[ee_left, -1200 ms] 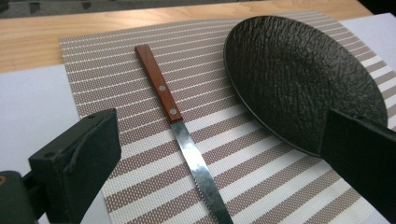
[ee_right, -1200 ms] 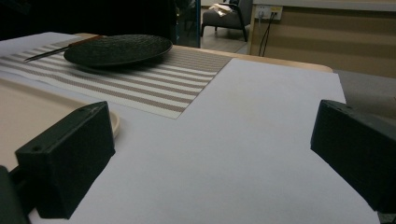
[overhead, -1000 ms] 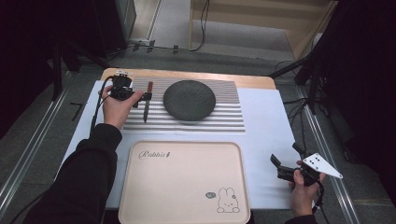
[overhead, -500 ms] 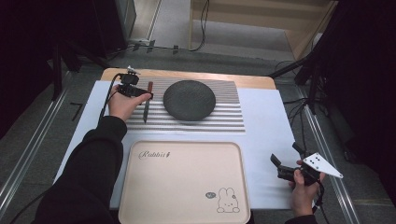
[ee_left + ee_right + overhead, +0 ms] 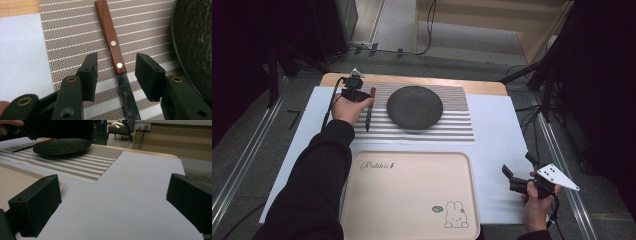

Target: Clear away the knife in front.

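Knife (image 5: 113,47) flat on striped placemat (image 5: 462,125), far left, just left of dark plate (image 5: 414,106). Left gripper (image 5: 116,72) straddles handle-blade junction, jaws just been closing, pads not touching. Right gripper (image 5: 518,175) near right, gaping, empty.

Dim room – grey floor (image 5: 472,37), wooden cabinet (image 5: 492,12), black cables (image 5: 429,25).

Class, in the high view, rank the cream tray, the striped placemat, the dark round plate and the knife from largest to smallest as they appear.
1. Cream tray, though it lies nearer the camera, so its lead over the placemat is unsure.
2. Striped placemat.
3. Dark round plate.
4. Knife.
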{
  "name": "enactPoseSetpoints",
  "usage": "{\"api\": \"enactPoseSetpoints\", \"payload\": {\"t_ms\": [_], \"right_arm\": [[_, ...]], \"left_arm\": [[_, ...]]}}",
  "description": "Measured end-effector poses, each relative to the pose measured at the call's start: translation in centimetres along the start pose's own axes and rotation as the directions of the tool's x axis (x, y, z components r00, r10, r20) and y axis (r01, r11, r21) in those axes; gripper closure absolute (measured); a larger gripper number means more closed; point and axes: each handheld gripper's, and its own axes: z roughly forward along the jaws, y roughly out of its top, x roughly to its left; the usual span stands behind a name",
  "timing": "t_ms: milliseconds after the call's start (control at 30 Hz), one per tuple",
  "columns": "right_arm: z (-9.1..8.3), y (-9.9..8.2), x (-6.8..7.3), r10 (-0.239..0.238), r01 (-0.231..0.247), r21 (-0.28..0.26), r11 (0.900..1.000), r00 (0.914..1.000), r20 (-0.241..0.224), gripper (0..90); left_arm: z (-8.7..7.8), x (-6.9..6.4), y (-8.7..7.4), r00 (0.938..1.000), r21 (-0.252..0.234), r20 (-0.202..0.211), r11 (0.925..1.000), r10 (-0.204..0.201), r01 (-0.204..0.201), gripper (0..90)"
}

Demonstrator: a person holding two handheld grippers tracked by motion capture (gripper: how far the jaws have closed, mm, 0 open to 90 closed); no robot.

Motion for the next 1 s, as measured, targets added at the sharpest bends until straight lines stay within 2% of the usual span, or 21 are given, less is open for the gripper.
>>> {"api": "enactPoseSetpoints", "payload": {"t_ms": [167, 567, 667, 733, 767, 833, 1000], "right_arm": [[0.0, 0.0, 0.0, -0.001, 0.001, -0.001, 1.0000, 1.0000, -0.002, 0.0], [0.1, 0.0, 0.0, -0.002, 0.002, 0.000, 1.0000, 1.0000, 0.001, 0.0], [0.1, 0.0, 0.0, -0.003, 0.003, -0.001, 1.0000, 1.0000, 0.002, 0.0], [0.1, 0.0, 0.0, -0.004, 0.004, 0.001, 1.0000, 1.0000, 0.004, 0.0], [0.1, 0.0, 0.0, -0.004, 0.004, 0.001, 1.0000, 1.0000, 0.004, 0.0], [0.1, 0.0, 0.0, -0.005, 0.005, 0.001, 1.0000, 1.0000, 0.006, 0.0], [0.1, 0.0, 0.0, -0.006, 0.006, 0.001, 1.0000, 1.0000, 0.007, 0.0]], "left_arm": [[0.6, -0.1, 0.0, 0.9999, 0.014, -0.015, 0.9999, -0.002, 0.003, 56.7], [1.7, -1.0, 0.1, 0.9999, 0.031, -0.016, 0.9995, -0.004, 0.005, 61.8], [1.9, -1.3, 0.0, 0.9994, 0.041, -0.034, 0.9991, 0.003, -0.001, 64.6], [2.0, -1.6, 0.0, 0.9972, 0.044, -0.075, 0.9990, 0.010, -0.006, 67.8], [2.0, -1.6, 0.0, 0.9972, 0.044, -0.075, 0.9990, 0.010, -0.006, 70.5], [2.0, -1.9, 0.0, 0.9935, 0.046, -0.111, 0.9988, 0.025, -0.020, 73.5], [2.1, -2.4, -0.1, 0.9880, 0.043, -0.145, 0.9980, 0.052, -0.047, 76.3]]}}
